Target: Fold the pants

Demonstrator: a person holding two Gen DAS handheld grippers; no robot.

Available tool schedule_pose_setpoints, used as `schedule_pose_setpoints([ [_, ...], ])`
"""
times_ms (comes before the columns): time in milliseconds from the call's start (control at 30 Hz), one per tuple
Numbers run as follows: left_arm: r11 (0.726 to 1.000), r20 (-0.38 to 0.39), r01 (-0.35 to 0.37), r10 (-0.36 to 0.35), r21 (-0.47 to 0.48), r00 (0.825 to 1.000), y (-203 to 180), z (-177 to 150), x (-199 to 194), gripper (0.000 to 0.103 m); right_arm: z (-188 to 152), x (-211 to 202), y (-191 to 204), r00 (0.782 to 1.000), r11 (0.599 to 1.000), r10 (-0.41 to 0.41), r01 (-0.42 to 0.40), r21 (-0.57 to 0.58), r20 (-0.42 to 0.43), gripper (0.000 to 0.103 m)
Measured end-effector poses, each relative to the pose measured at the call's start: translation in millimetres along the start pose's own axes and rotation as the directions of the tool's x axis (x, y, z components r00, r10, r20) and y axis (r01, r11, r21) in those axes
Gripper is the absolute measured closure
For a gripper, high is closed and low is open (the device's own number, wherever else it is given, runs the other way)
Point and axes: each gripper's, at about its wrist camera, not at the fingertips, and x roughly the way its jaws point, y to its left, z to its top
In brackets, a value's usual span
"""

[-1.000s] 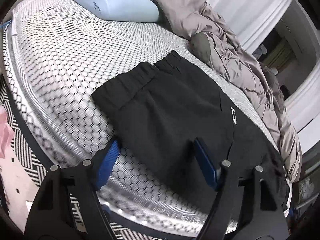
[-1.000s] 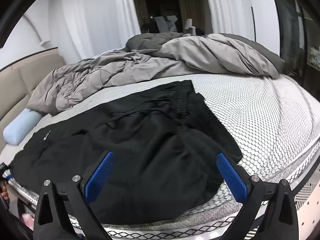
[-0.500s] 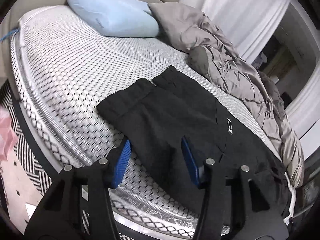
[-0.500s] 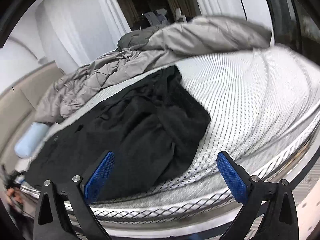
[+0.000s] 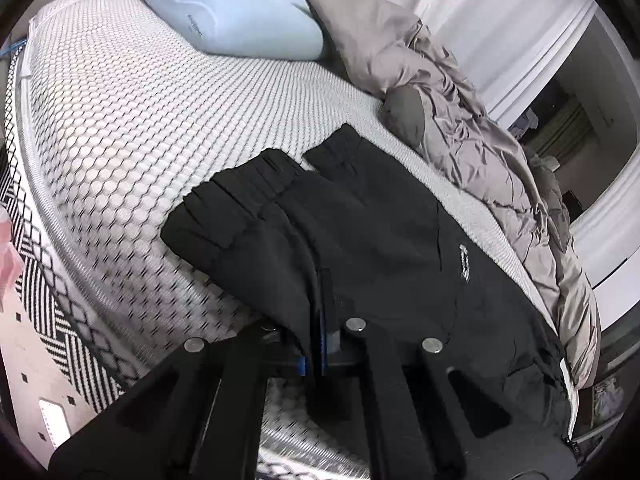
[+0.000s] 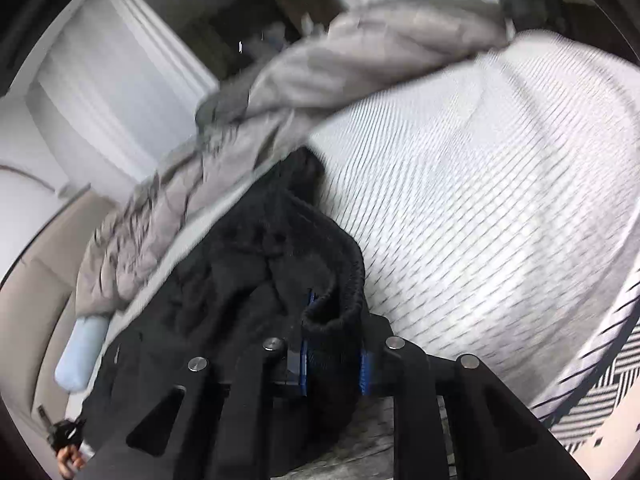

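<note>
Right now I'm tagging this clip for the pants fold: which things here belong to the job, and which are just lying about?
Part of the job:
black pants
left gripper, shut on the pants
right gripper, shut on the pants
mattress they lie on

Lying about:
blue pillow
grey duvet

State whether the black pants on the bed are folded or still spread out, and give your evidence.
Spread out, not folded. The black pants lie lengthwise on the mattress, both cuffs side by side; the left gripper and right gripper clamp their near edge.
</note>
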Motion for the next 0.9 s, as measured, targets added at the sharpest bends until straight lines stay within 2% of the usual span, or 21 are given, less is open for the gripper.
schedule_pose_setpoints([
  [67, 1.000, -0.038, -0.005, 0.004, -0.012, 0.999, 4, -4, 7, 0.102, 0, -7, -23, 1.000, 0.997, -0.007, 0.006, 0.079, 0.016, 0.085],
  [133, 1.000, -0.035, 0.000, 0.000, -0.014, 0.999, 6, -5, 5, 0.101, -4, 7, -44, 0.998, 0.986, 0.009, 0.002, 0.165, -0.067, 0.079],
  [167, 1.000, -0.030, 0.008, -0.008, -0.012, 1.000, 7, -5, 2, 0.101, -8, 8, -52, 0.996, 0.979, 0.046, -0.030, 0.203, -0.074, 0.077],
  [200, 1.000, -0.026, 0.016, -0.016, -0.015, 1.000, 7, -5, 1, 0.101, -10, 4, -54, 0.996, 0.975, 0.074, -0.061, 0.212, -0.054, 0.066],
  [233, 1.000, -0.029, 0.020, -0.021, -0.018, 0.999, 10, -5, -1, 0.101, -13, -5, -54, 0.993, 0.971, 0.113, -0.106, 0.213, -0.019, 0.046],
  [267, 0.999, -0.035, 0.026, -0.027, -0.030, 0.999, 12, -5, 1, 0.101, -18, -15, -54, 0.986, 0.962, 0.165, -0.165, 0.219, 0.018, 0.037],
  [300, 0.999, -0.043, 0.031, -0.033, -0.044, 0.999, 14, -4, 4, 0.101, -20, -18, -55, 0.980, 0.954, 0.199, -0.200, 0.226, 0.028, 0.033],
  [333, 0.998, -0.047, 0.036, -0.039, -0.060, 0.998, 16, -3, 6, 0.101, -24, -18, -55, 0.970, 0.942, 0.241, -0.241, 0.235, 0.030, 0.033],
  [400, 0.996, -0.045, 0.041, -0.045, -0.078, 0.998, 16, -1, 9, 0.101, -28, -10, -54, 0.969, 0.941, 0.249, -0.242, 0.237, 0.000, 0.035],
  [467, 0.997, -0.036, 0.031, -0.034, -0.072, 0.999, 12, 0, 9, 0.101, -28, -3, -47, 0.966, 0.941, 0.257, -0.250, 0.229, -0.001, 0.047],
  [533, 0.999, -0.027, 0.011, -0.012, -0.050, 1.000, 7, 0, 8, 0.101, -27, 0, -38, 0.964, 0.940, 0.268, -0.260, 0.221, -0.004, 0.052],
  [600, 0.999, -0.025, 0.000, -0.001, -0.040, 1.000, 5, -1, 9, 0.101, -23, 5, -26, 0.972, 0.960, 0.230, -0.218, 0.176, -0.051, 0.058],
  [667, 0.999, -0.029, 0.001, -0.003, -0.040, 1.000, 6, -1, 7, 0.102, -24, 12, -20, 0.977, 0.976, 0.192, -0.180, 0.125, -0.095, 0.085],
  [733, 1.000, -0.023, 0.008, -0.008, -0.029, 1.000, 7, -1, 0, 0.102, -26, 10, -19, 0.982, 0.984, 0.161, -0.152, 0.094, -0.102, 0.091],
  [833, 1.000, -0.044, -0.007, 0.008, 0.009, 0.999, 10, -7, -5, 0.102, -25, -12, -19, 0.989, 0.987, 0.147, -0.145, 0.063, -0.033, 0.092],
  [900, 1.000, -0.055, -0.003, 0.003, -0.002, 0.998, 13, -7, -4, 0.102, -29, -8, -22, 0.990, 0.990, 0.125, -0.121, 0.068, -0.069, 0.092],
])
